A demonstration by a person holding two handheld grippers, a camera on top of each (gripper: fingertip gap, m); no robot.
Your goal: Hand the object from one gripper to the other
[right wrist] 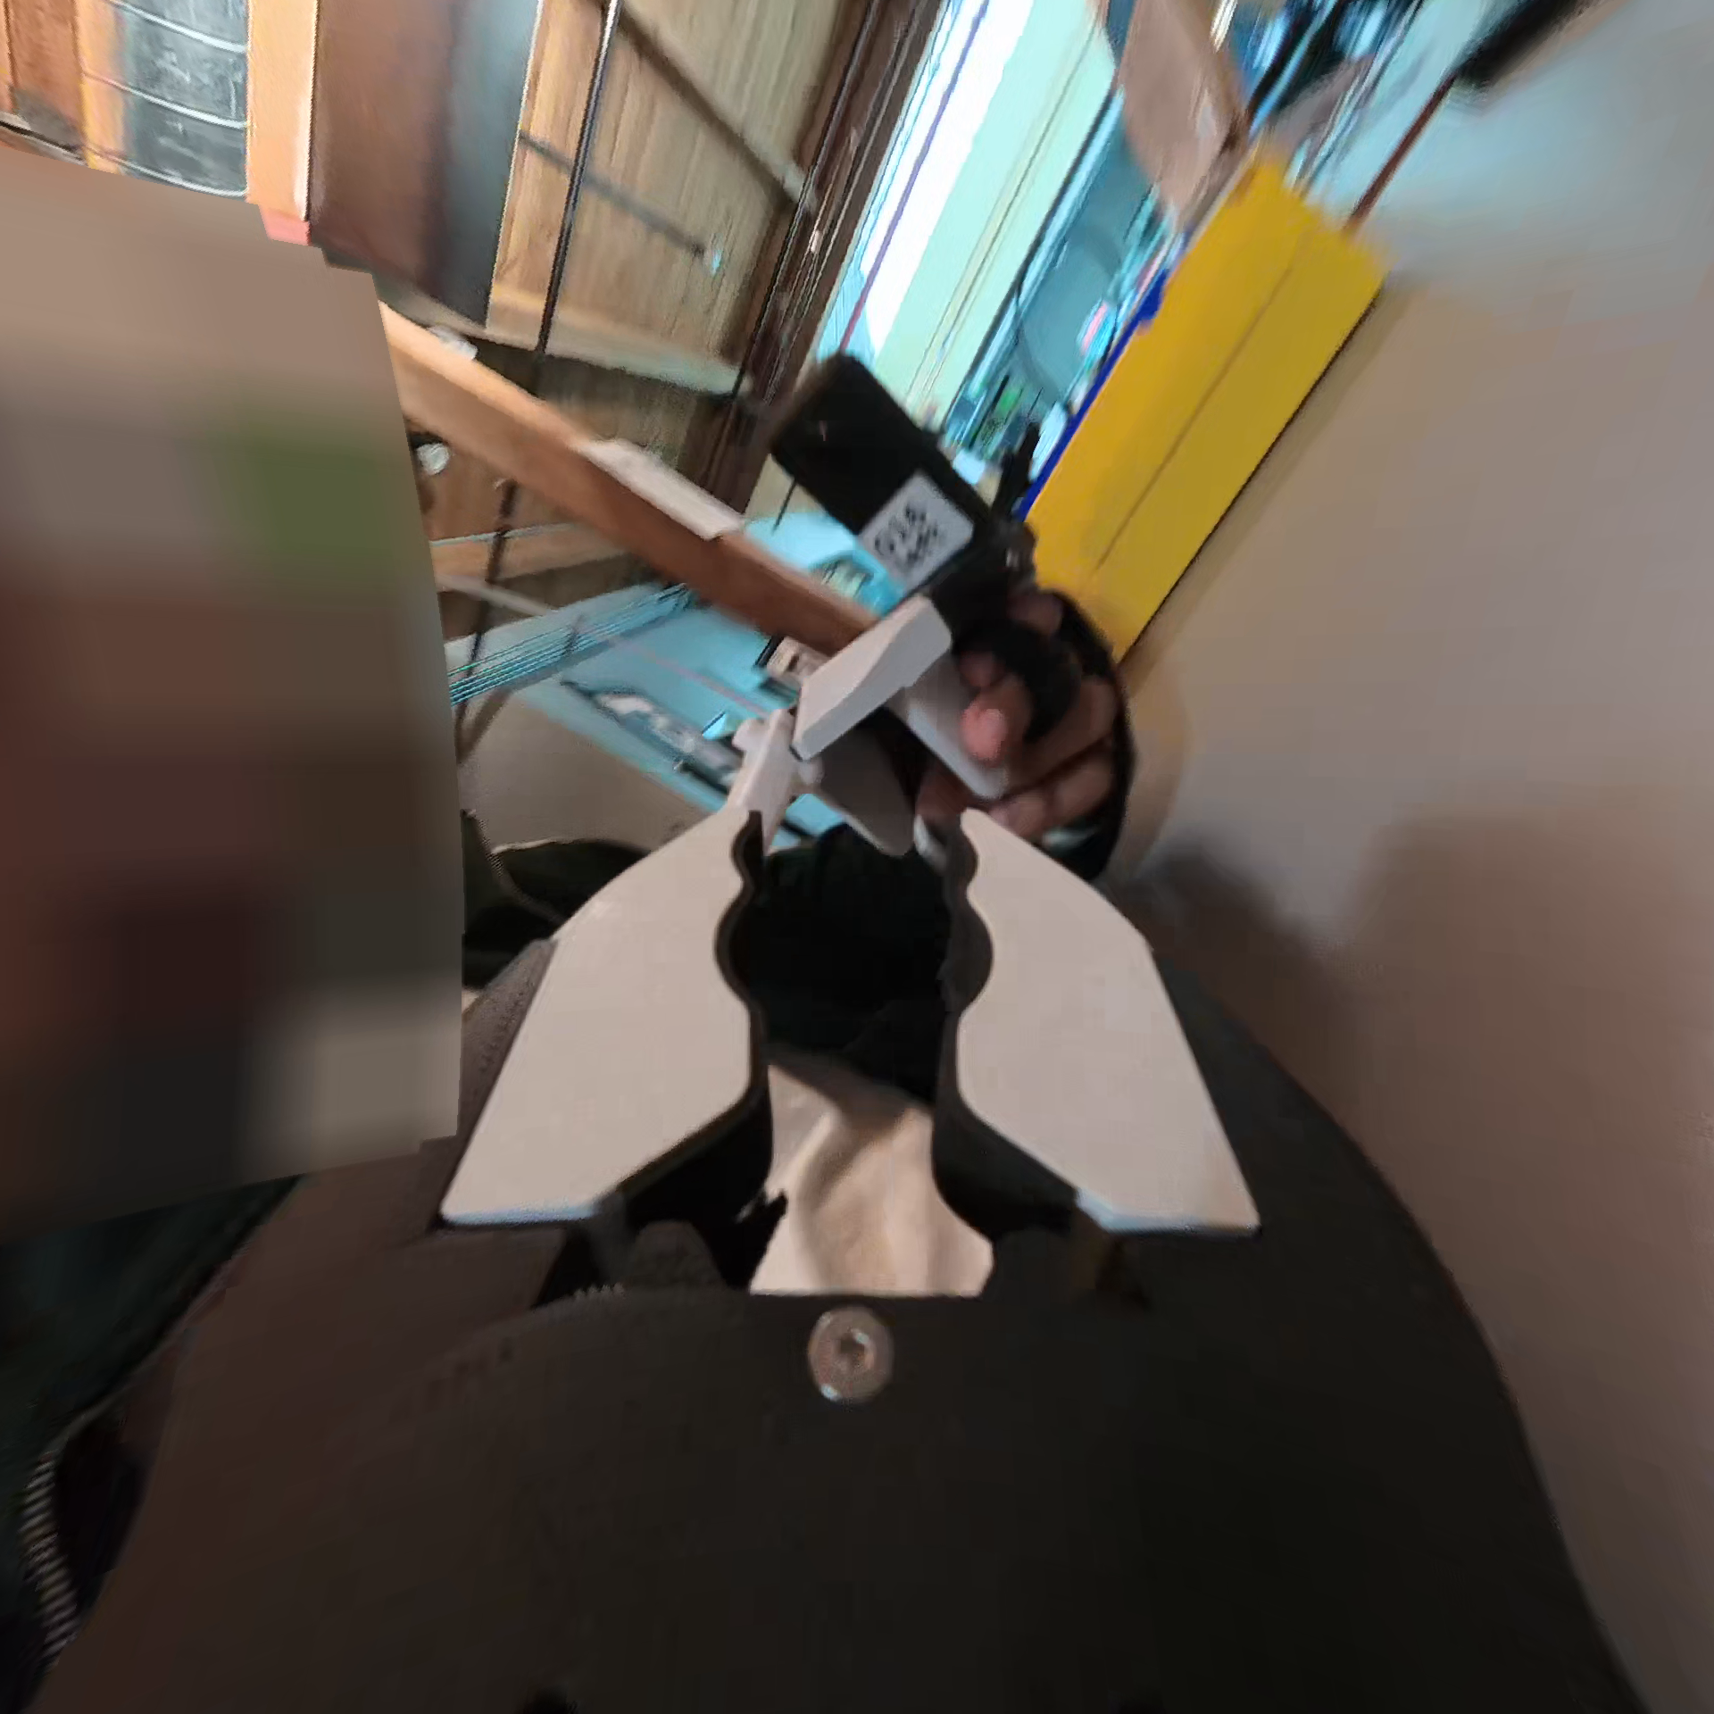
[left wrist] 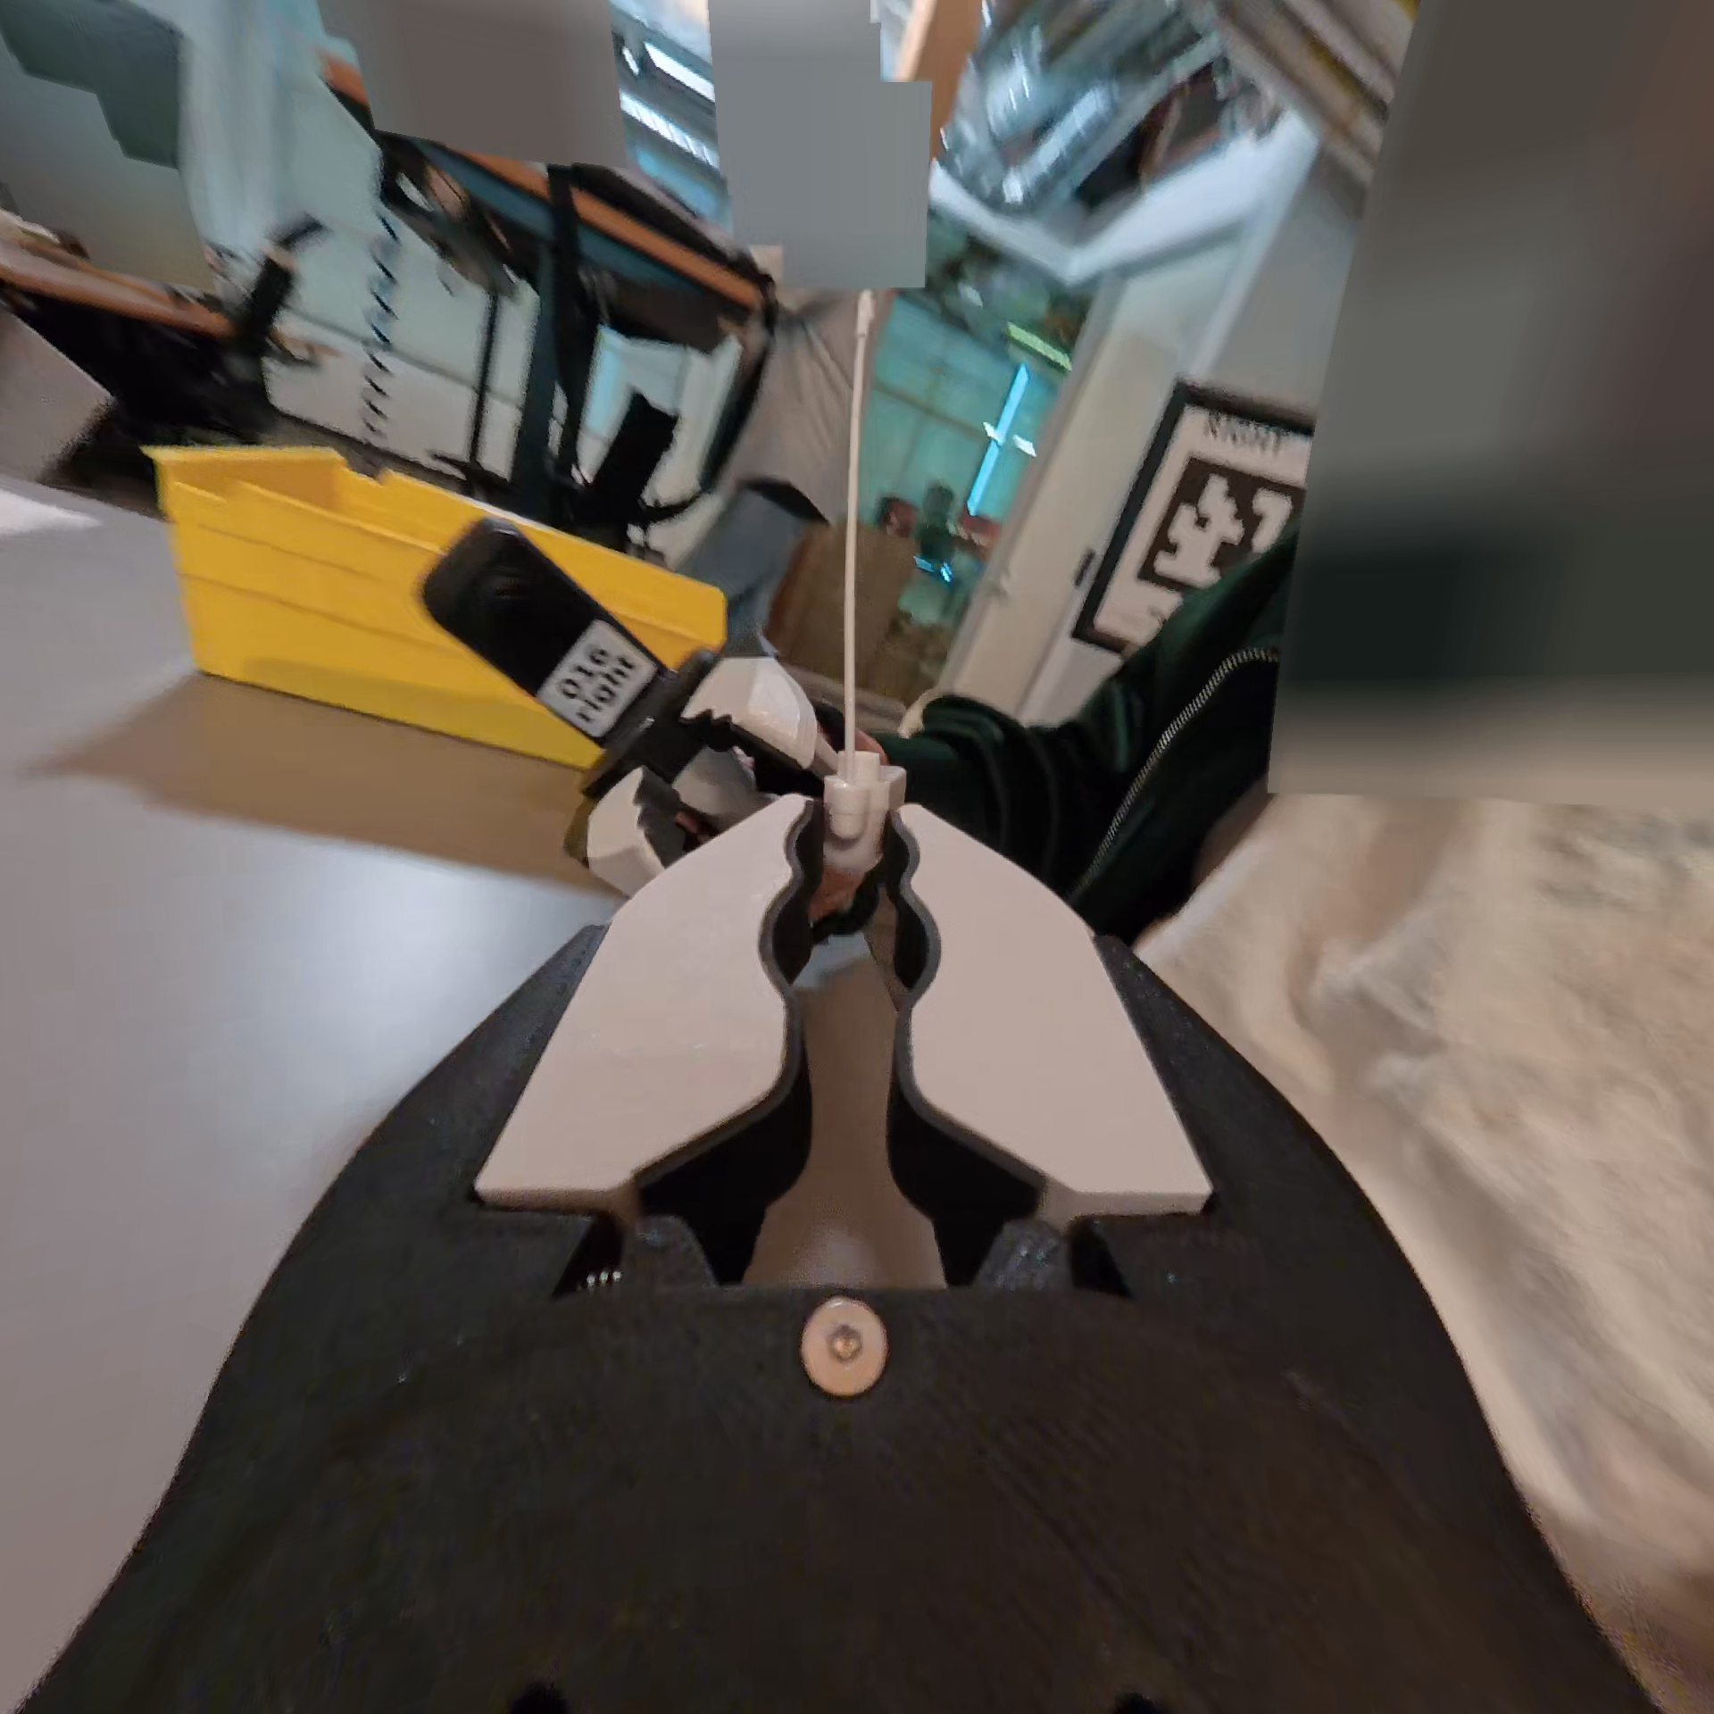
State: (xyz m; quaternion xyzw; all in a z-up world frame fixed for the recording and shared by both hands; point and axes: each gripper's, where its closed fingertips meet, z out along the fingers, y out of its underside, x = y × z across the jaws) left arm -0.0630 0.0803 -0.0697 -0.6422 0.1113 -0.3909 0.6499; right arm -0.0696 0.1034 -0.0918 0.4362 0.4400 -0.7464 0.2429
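- The left gripper (left wrist: 851,835) was pinched on the small white plastic plug with a thin white cord (left wrist: 853,807), right at its 2 fingertips.
- The cord pointed up to 12 o'clock.
- The right gripper (right wrist: 858,844) was open and empty, with the plug just past its tips at 11 o'clock.
- The hand-over looked about half done; the right gripper had not grabbed yet.
- Blur hid the plug's shape, and a patch hid the cord's top.

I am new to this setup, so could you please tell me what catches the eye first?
A thin white rod stands upright, its base pinched at the tips of the left gripper. The right gripper is open, close beside the rod. A yellow bin sits on the table behind.
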